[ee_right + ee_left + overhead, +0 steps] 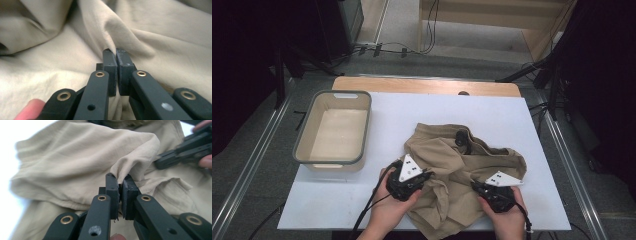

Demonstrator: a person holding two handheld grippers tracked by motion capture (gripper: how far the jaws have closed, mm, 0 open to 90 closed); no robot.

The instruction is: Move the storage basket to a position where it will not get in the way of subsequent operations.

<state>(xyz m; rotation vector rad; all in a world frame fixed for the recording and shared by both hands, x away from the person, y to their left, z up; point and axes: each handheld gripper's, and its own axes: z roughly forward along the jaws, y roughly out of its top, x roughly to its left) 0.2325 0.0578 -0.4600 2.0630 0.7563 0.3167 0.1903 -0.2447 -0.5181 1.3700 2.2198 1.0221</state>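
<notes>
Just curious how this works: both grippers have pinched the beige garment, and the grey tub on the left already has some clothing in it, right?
Not quite. The grey tub is empty; the high view shows its bare bottom. The rest holds: the left gripper and the right gripper are each shut on a fold of the beige garment, as their own views show.

The beige garment (462, 175) runs past the high view's bottom edge.
</notes>
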